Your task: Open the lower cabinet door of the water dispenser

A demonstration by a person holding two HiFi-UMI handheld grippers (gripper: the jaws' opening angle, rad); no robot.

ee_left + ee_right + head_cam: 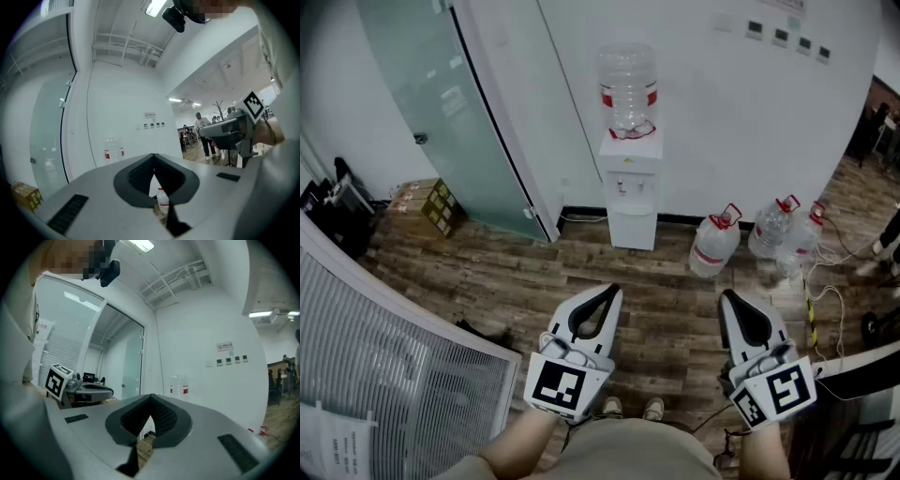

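The white water dispenser (pixel 630 178) stands against the far wall with a clear bottle (pixel 628 89) on top. Its lower cabinet door (pixel 632 225) is closed. Both grippers are held low and level in front of me, well short of the dispenser, a stretch of wooden floor between. My left gripper (pixel 612 289) is shut with nothing in it, its tips meeting in the left gripper view (pixel 153 157). My right gripper (pixel 727 294) is shut and empty too (pixel 150 397). The dispenser's bottle shows faintly in both gripper views (pixel 114 150) (pixel 178 385).
Three spare water jugs (pixel 714 242) (pixel 772 225) stand on the floor right of the dispenser, with cables (pixel 825 281) beside them. A frosted glass door (pixel 450 103) and cardboard boxes (pixel 431 204) lie to the left. A slatted panel (pixel 384 356) runs along my near left.
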